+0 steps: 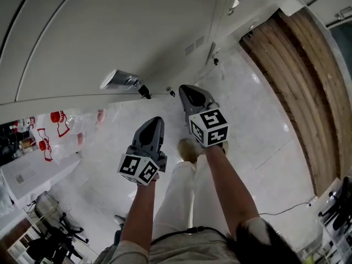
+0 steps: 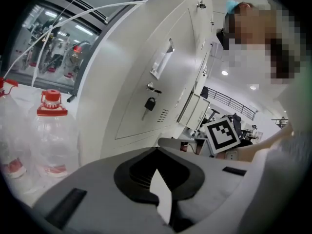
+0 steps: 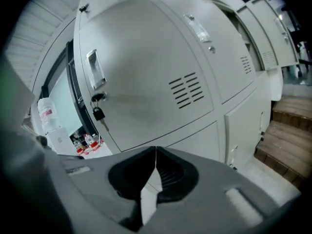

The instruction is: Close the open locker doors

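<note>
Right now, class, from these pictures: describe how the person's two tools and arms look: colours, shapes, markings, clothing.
Both the left tool and right tool are grey, tapering to a pointed beak, with dark ribbed inner pads. Each carries a white cube printed with black square markers. No cables show. The forearms have no sleeves; the trousers are pale.

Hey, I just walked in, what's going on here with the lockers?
A person stands in front of a row of white lockers with a gripper in each hand. The left gripper and the right gripper are both shut and empty, aimed at a locker door with a key hanging from its lock. Neither seems to touch it. Further along the row, another door looks ajar.
</note>
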Available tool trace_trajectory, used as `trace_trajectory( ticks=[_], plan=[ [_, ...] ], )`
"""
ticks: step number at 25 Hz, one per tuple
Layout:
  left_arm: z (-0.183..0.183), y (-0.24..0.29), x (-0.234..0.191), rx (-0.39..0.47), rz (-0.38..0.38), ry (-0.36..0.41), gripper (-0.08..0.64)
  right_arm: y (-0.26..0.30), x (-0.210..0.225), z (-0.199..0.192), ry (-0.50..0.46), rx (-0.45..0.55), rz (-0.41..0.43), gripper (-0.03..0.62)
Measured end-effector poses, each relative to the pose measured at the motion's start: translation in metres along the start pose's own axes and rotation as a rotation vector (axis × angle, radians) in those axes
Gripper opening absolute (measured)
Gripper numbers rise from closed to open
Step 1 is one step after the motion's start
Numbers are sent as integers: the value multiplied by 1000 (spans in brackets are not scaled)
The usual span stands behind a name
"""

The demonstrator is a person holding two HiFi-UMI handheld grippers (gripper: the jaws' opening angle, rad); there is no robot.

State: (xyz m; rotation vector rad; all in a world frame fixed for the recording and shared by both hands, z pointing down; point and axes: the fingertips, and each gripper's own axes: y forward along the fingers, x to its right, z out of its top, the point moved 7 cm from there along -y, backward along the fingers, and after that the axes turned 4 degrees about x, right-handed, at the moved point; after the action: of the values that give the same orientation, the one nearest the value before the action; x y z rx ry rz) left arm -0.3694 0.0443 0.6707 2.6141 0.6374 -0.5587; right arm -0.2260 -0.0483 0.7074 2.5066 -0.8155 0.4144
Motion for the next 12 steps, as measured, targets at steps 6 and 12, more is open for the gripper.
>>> trace_trajectory(
  ticks=[6,12],
  plan=[
    [26,22,47,-9,-79,46,-3,-80,19,41,-24,87,-80,3],
    [52,47,104,-14,-190,91,-3,-156,26,80,-46,141,-134,3]
  ],
)
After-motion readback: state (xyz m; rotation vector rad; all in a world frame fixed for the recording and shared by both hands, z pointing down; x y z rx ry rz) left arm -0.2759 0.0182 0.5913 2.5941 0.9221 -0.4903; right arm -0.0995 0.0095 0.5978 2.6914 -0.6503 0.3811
